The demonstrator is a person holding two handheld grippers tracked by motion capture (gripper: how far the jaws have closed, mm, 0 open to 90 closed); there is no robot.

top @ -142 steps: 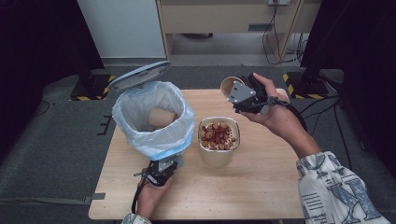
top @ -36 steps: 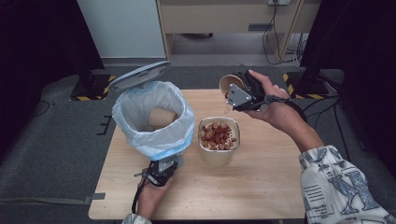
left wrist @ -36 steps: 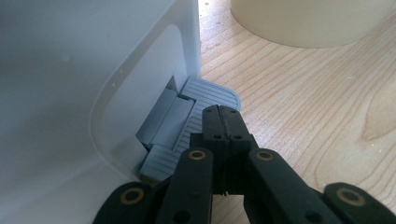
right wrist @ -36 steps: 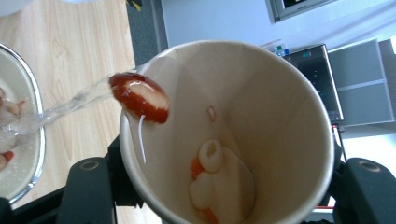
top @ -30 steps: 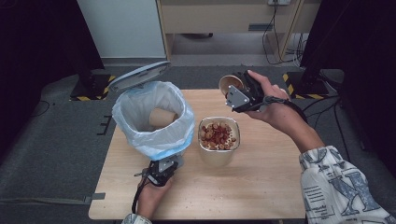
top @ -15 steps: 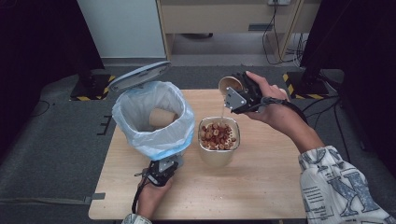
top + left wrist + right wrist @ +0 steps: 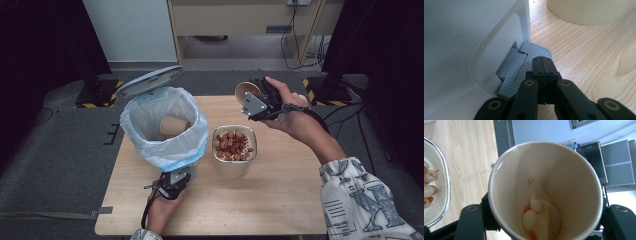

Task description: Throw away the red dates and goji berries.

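Paper cup, a few pieces left inside, clamped in right tongs beyond the filled bowl; left tongs closed empty, pressing bin pedal; disposal into bin pending.

LIGHT: even, bright from above on the tabletop, dark at both sides of the high view | SHADOWS: soft, short | GLARE: white bin wall washed out, window behind paper cup overexposed | FOCUS: high view slightly soft, close jaws blurred in gripper views | DISTORTION: wide-angle bending at edges
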